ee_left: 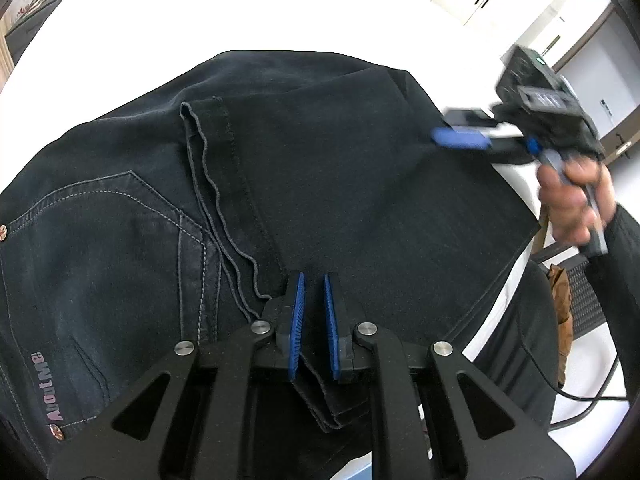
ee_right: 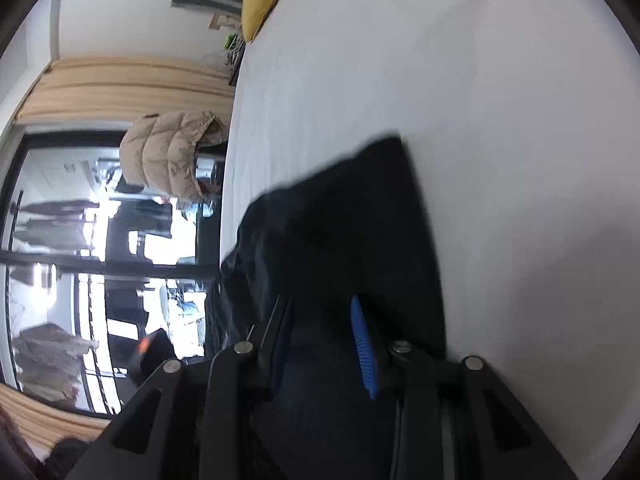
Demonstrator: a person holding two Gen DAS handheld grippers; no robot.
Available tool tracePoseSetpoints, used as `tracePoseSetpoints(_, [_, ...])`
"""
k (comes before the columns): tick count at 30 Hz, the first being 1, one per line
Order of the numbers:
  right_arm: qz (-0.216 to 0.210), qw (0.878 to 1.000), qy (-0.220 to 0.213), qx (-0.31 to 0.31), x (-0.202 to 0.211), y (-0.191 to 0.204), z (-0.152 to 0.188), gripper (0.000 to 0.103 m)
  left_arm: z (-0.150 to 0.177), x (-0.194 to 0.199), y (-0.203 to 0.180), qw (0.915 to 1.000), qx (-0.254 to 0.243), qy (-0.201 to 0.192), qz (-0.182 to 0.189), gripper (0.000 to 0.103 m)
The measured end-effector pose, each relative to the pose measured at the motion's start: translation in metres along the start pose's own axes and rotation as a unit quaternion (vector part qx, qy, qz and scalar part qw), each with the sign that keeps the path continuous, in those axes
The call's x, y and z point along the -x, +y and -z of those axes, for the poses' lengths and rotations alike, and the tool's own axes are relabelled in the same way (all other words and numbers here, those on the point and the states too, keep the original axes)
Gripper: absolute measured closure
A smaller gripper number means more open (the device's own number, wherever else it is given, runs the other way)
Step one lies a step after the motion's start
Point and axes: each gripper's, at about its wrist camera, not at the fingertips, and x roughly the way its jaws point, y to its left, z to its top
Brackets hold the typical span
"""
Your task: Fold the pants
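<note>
Left gripper (ee_left: 314, 300): jaws narrow, clamped on a fold of the dark pants (ee_left: 320, 168), which lie on the white bed (ee_left: 240, 12). Right gripper (ee_right: 324, 344): jaws part-open over the pants' right edge; contact cannot be told.

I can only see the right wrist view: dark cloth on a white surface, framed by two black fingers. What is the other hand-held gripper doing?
Observer: The left hand-held gripper is shut on a fold of the pants at their near edge.
Operator: Which side of the pants faces up?
Observer: The seat side. A back pocket with pale stitching shows on the left.
Operator: Has a leg been folded over yet?
Observer: Yes, a leg hem lies across the pants, just beside that pocket.
</note>
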Motion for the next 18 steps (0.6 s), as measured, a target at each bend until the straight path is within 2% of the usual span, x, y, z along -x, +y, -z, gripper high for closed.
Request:
tracePoseSetpoints(3, [-0.004,1.000,0.004,0.009,0.019,0.000,0.030,0.060,0.002,0.000,0.000,1.0000,-0.003,-0.002,-0.003,0.093])
tracePoseSetpoints(7, [0.002,1.000,0.019,0.021,0.024,0.005,0.068,0.060,0.005,0.003,0.000,1.0000,-0.002,-0.005,-0.003,0.093])
tracePoseSetpoints(13, [-0.003,1.000,0.000,0.003,0.037,0.005,0.105,0.057,0.008,0.003,0.000,1.0000,0.001,-0.009,0.000,0.093])
tracePoseSetpoints(15, [0.004,1.000,-0.008,-0.002,0.039,0.008,0.115,0.057,0.008,0.005,0.003,0.9998,0.006,-0.013,0.010,0.093])
tracePoseSetpoints(18, [0.014,1.000,-0.021,-0.005,0.039,0.024,0.128,0.051,0.013,0.015,0.009,0.9992,0.015,-0.023,0.028,0.093])
